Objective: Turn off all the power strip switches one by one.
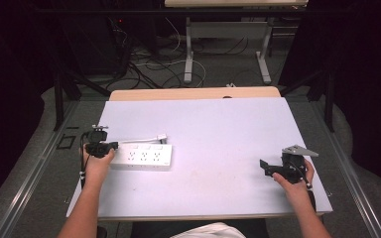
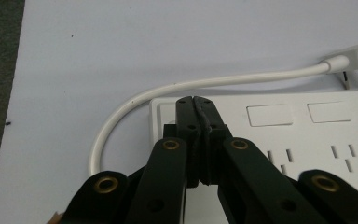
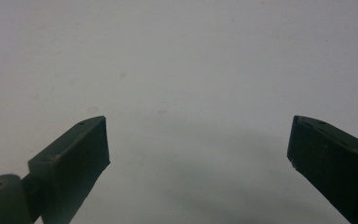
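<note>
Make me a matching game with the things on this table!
Things:
1. left gripper
2. right gripper
3. power strip
4. plug

States:
A. jaws wide open
B. lies flat, sockets up
C. jaws shut
D. at the end of the white cord

Pairs: 1-C, 2-A, 3-B, 4-D

Your left claw (image 1: 110,147) sits at the white power strip's (image 1: 144,157) left end — your right claw (image 1: 264,167) rests well apart on the tabletop (image 1: 213,124).
</note>
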